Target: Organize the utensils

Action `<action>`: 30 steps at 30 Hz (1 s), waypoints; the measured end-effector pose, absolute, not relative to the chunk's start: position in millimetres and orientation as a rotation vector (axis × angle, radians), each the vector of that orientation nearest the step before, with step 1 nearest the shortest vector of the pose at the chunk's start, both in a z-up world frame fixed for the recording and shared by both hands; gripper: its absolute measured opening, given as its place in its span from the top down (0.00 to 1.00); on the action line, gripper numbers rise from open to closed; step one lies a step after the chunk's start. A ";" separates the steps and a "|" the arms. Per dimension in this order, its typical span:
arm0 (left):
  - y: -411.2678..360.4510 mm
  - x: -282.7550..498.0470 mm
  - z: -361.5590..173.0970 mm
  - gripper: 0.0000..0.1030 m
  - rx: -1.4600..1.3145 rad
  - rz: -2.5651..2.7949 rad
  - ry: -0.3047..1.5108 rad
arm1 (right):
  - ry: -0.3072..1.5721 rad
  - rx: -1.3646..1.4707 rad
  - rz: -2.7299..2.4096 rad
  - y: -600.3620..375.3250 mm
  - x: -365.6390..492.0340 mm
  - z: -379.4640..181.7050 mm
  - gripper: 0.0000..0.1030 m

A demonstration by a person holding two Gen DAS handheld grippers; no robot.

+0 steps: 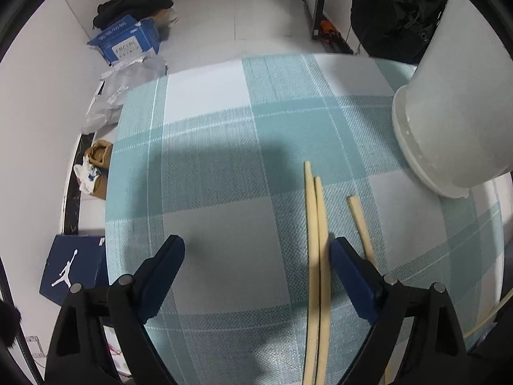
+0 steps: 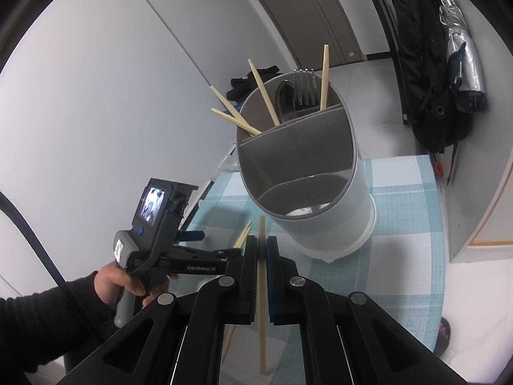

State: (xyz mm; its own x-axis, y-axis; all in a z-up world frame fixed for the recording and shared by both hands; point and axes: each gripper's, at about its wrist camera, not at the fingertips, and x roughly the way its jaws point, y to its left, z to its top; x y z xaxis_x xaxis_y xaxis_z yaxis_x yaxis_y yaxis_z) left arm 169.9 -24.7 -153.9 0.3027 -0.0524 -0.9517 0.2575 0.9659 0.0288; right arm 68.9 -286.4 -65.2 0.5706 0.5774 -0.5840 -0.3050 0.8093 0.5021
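**Right gripper clamps one chopstick before the utensil holder**

The right gripper point(image 2: 262, 250) is closed on a single chopstick point(image 2: 262, 304), held between its pads just in front of the white utensil holder point(image 2: 333, 211). The left gripper point(image 1: 256, 250) is spread wide above two loose chopsticks point(image 1: 315, 256) lying near its right finger. The checked tablecloth point(image 1: 224, 166) covers the table; the holder stands near its far edge.

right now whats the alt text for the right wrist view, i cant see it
The right gripper is shut on a pale wooden chopstick, held just in front of a white cylindrical utensil holder with grey dividers. The holder's far compartment already holds four chopsticks, a metal fork and a spoon. To the left, a hand holds the left gripper over the teal plaid tablecloth.
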 end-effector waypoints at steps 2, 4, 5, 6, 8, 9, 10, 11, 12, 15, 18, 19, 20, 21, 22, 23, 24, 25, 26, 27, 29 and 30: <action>-22.8 170.9 -151.6 0.12 0.157 -0.220 1.249 | 0.811 0.366 0.533 -286.1 69.9 -65.3 0.96; -19.9 172.0 -151.1 0.12 0.146 -0.207 1.249 | 0.812 0.364 0.535 -285.5 70.6 -65.7 0.96; -18.4 172.3 -151.5 0.12 0.147 -0.206 1.251 | 0.813 0.363 0.536 -285.3 70.6 -65.9 0.96; -16.6 172.2 -152.2 0.12 0.153 -0.194 1.250 | 0.813 0.362 0.537 -285.5 71.6 -66.5 0.96; -12.0 173.0 -157.6 0.12 0.144 -0.190 1.272 | 0.816 0.362 0.535 -285.7 71.7 -67.0 0.96; -9.8 173.4 -157.9 0.12 0.134 -0.187 1.272 | 0.816 0.363 0.534 -286.4 72.9 -67.9 0.96; -7.4 173.9 -158.9 0.12 0.129 -0.172 1.275 | 0.817 0.364 0.534 -286.6 73.0 -68.0 0.96; -7.0 173.7 -160.2 0.12 0.127 -0.167 1.282 | 0.818 0.365 0.533 -286.5 72.9 -67.8 0.96; -8.5 173.3 -160.2 0.12 0.138 -0.167 1.277 | 0.816 0.364 0.533 -286.7 72.8 -67.5 0.96; -16.6 173.3 -159.0 0.12 0.173 -0.184 1.269 | 0.816 0.363 0.534 -287.0 73.4 -67.8 0.96; -22.3 177.0 -157.5 0.12 0.203 -0.182 1.254 | 0.816 0.363 0.532 -286.8 73.7 -67.9 0.96; -23.2 179.5 -157.4 0.13 0.202 -0.178 1.253 | 0.815 0.364 0.531 -286.5 73.4 -67.6 0.96; -22.2 181.1 -157.2 0.14 0.200 -0.176 1.253 | 0.814 0.365 0.531 -286.7 73.3 -67.7 0.96; -23.8 184.8 -156.4 0.19 0.194 -0.184 1.254 | 0.812 0.366 0.531 -287.0 73.3 -67.7 0.96; -25.1 186.7 -155.6 0.24 0.196 -0.188 1.251 | 0.811 0.367 0.531 -286.9 73.1 -67.9 0.96; -29.0 190.0 -154.0 0.27 0.209 -0.187 1.244 | 0.810 0.368 0.531 -287.3 73.4 -68.2 0.96; -29.5 190.0 -153.6 0.34 0.215 -0.190 1.239 | 0.810 0.369 0.530 -287.7 73.7 -68.4 0.96; -30.9 192.2 -153.0 0.42 0.214 -0.197 1.239 | 0.810 0.369 0.529 -287.7 73.7 -68.6 0.96; -30.8 193.9 -152.8 0.49 0.203 -0.202 1.243 | 0.810 0.369 0.528 -288.0 74.1 -68.9 0.96; -29.4 196.9 -152.4 0.61 0.159 -0.212 1.253 | 0.811 0.370 0.527 -288.4 74.4 -69.1 0.96; -25.0 201.3 -150.8 0.79 0.118 -0.186 1.254 | 0.810 0.371 0.527 -288.6 74.6 -68.3 0.96; -22.6 202.9 -150.9 0.90 0.084 -0.186 1.263 | 0.808 0.368 0.526 -288.3 74.4 -67.6 0.96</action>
State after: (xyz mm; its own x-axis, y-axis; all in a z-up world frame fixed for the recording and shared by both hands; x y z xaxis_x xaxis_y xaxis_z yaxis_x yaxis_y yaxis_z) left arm 202.9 -22.6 -150.9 0.2908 -0.0930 -0.9522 0.1854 0.9819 -0.0392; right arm 74.4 -288.3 -67.6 0.5748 0.5739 -0.5833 -0.3018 0.8113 0.5008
